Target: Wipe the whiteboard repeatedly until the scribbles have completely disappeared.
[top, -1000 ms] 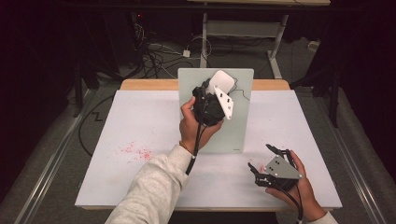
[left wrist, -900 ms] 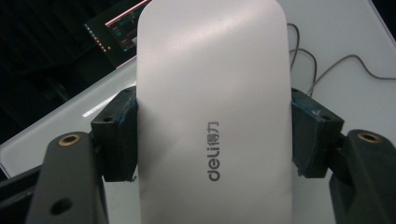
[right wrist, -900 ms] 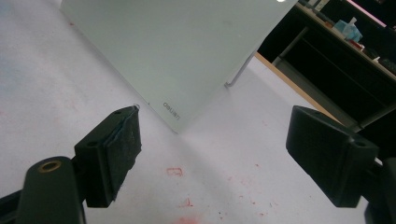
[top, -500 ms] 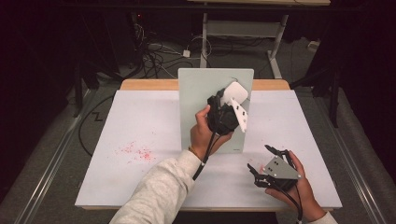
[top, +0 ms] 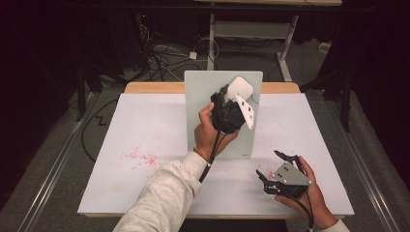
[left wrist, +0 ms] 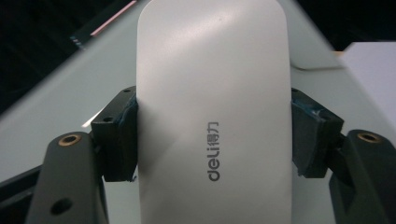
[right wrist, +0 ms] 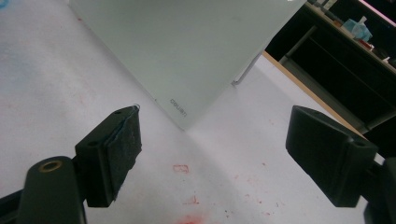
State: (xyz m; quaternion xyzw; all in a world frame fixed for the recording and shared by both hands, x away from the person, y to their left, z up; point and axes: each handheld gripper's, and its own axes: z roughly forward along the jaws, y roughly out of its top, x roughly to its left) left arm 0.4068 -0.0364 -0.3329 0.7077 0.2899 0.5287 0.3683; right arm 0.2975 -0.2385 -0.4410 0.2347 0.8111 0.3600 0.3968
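Observation:
A pale green board (top: 203, 96) stands upright at the middle of the table. My left gripper (top: 233, 99) is shut on a white rounded block (top: 240, 89) marked "deli" and holds it at the board's upper right face. In the left gripper view the white block (left wrist: 212, 93) sits squeezed between both pads (left wrist: 116, 140), with the board (left wrist: 70, 102) behind it. My right gripper (top: 271, 168) rests low at the table's front right, open and holding nothing. In the right gripper view my right gripper (right wrist: 215, 154) points at the board's lower corner (right wrist: 187, 46).
A white mat (top: 145, 125) covers the wooden table, with red smudges (top: 142, 157) at the front left and more red smudges (right wrist: 187, 217) near the right gripper. Cables (top: 159, 53) and a desk frame (top: 251, 29) lie on the floor beyond the table.
My left gripper has carried the white block rightward across the board's face, slightly upward. The right gripper has stayed put.

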